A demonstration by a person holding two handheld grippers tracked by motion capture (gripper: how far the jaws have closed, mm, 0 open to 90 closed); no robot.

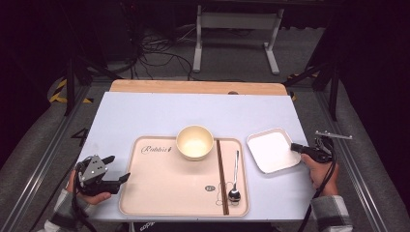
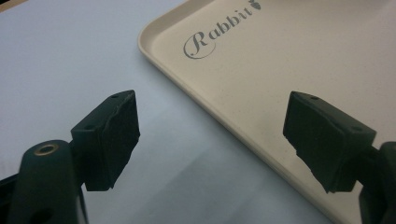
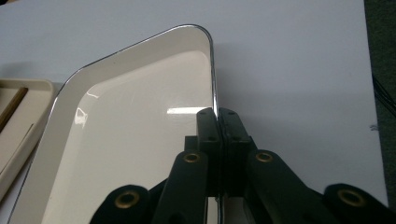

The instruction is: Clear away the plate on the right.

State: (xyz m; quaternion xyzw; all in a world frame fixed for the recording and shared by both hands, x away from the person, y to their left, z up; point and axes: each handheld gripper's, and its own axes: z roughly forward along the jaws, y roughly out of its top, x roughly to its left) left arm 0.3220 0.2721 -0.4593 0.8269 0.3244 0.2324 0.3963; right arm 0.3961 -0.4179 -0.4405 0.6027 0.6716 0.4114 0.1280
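The square white plate (image 1: 273, 151) lies flat on the table (image 1: 145, 116), just right of the beige tray (image 1: 159, 193) and apart from it by a narrow strip of table. It sits turned, so its corners point roughly toward the far side, the near side, the tray and the table's right edge; being square, it has no clear long axis.

The right hand-held gripper (image 1: 296, 147) comes in from the right, lying nearly level and pointing left toward the tray. Its 2 jaws are pinched tight on the plate's right rim, 1 jaw inside the rim and 1 outside, as the right gripper view (image 3: 216, 116) shows, with the rim edge running straight away between them.

The left hand-held gripper (image 1: 118, 169) rests at the tray's left edge, jaws spread wide and holding nothing; in the left gripper view (image 2: 210, 135) the tray's rim passes between them without touching either pad.

On the tray stand a cream bowl (image 1: 195, 142), a pair of dark chopsticks (image 1: 221, 174) running far to near, and a metal spoon (image 1: 235, 181) beside them, bowl end toward the person.
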